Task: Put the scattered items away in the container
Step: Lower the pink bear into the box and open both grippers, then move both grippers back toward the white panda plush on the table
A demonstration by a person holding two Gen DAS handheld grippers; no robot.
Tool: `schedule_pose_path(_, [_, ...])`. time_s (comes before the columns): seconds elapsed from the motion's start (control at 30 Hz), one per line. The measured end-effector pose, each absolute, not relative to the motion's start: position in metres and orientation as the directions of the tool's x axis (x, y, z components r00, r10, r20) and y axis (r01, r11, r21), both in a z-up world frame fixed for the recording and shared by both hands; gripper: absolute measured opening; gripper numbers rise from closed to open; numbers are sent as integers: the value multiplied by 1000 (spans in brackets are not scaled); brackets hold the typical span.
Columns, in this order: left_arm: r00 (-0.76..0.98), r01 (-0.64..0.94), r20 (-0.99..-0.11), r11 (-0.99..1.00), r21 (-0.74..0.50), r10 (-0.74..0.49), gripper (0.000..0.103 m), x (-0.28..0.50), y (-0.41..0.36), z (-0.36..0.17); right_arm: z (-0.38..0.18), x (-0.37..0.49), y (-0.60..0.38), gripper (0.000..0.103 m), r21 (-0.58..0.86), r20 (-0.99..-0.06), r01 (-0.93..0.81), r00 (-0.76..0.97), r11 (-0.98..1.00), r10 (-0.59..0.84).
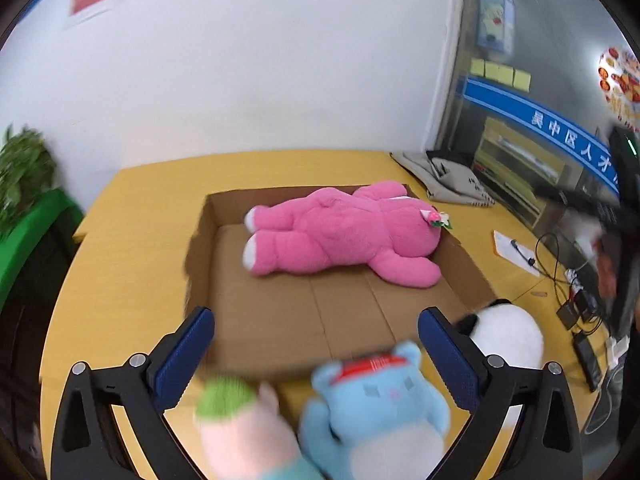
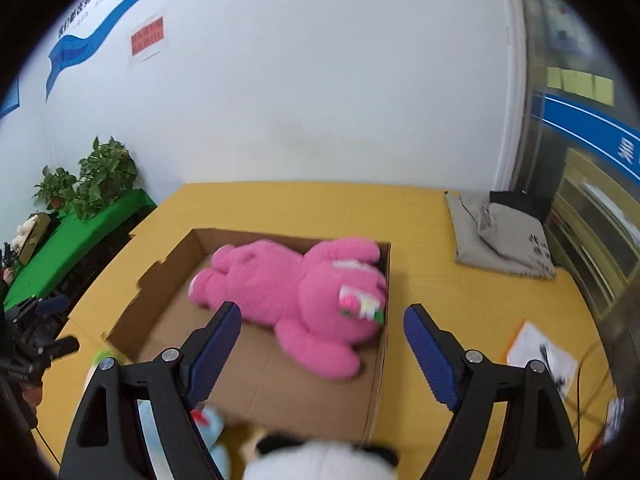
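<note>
pink bear (image 1: 340,232): fuzzy plush | box (image 1: 280,320): matt corrugated cardboard | table (image 1: 132,248): smooth yellow wood-look

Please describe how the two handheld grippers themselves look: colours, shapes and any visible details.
Both look identical. The left gripper and right gripper have black angular frames with triangular cut-outs, round silver bolts at the joints, and fingers covered by dark blue, finely ribbed pads. No cables, markings or sleeves show.

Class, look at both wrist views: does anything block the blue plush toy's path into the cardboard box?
Only the box's low near wall lies between it and the blue plush toy. The pink bear fills the far side; the near floor is bare.
</note>
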State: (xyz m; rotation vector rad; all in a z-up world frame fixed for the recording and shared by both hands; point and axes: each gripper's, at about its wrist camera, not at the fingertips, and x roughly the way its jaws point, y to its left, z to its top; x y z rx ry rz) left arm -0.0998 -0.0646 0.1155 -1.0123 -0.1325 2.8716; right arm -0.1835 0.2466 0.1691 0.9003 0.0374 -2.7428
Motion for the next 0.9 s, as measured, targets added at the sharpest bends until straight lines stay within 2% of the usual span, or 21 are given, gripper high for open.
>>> schedule_pose_path(0.13, [-803,17,-595,-998,-54,18,103,-43,-48,115,131,-103,240,85,13,-597,247,-775,-969,-206])
schedule_pose_path(0.27, [-804,52,-595,-997,-63,-4,103,-6,-29,100,98,-50,232,85,64,-606,230,-764,-971,-221])
schedule_pose_path(0.7, [-761,-6,-641,-988,-154,104,103,19,6,50,58,7,228,85,57,-628,184,-758,-981,-179])
schedule_pose_path(0.9, [-744,-33,-659,-991,-133,113,103,13,16,39,41,3,238,85,85,-632,156,-756,-984,-174])
